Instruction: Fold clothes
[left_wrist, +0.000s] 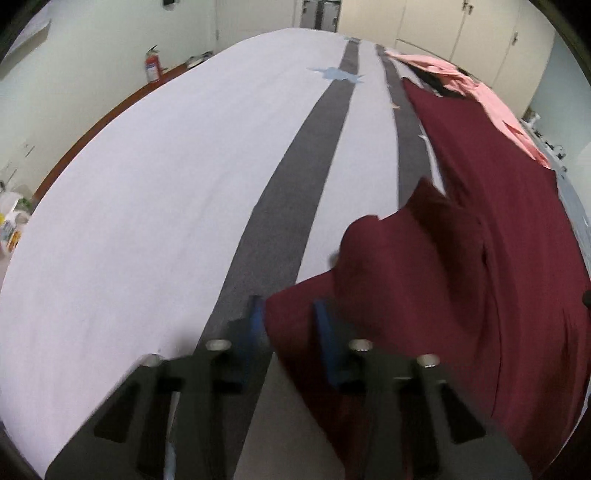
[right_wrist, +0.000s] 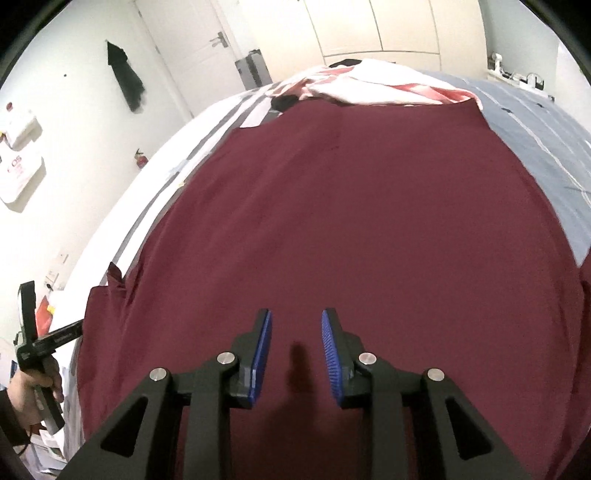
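Left wrist view: left gripper (left_wrist: 288, 314) jaws apart, straddling maroon garment (left_wrist: 461, 258) edge; striped sheet (left_wrist: 147, 184) toward 10 o'clock. Right gripper (right_wrist: 297, 332) open, empty.

The garment (right_wrist: 351, 221) under my grippers is plain dark maroon; the sheet (left_wrist: 147, 184) is white with two grey stripes and a pale blue star; my left gripper (left_wrist: 288, 317) and right gripper (right_wrist: 295, 336) are black with blue pads (right_wrist: 263, 347). Beyond lies pink-and-white cloth (right_wrist: 373, 86); at right, grey-blue fabric (right_wrist: 535, 136).
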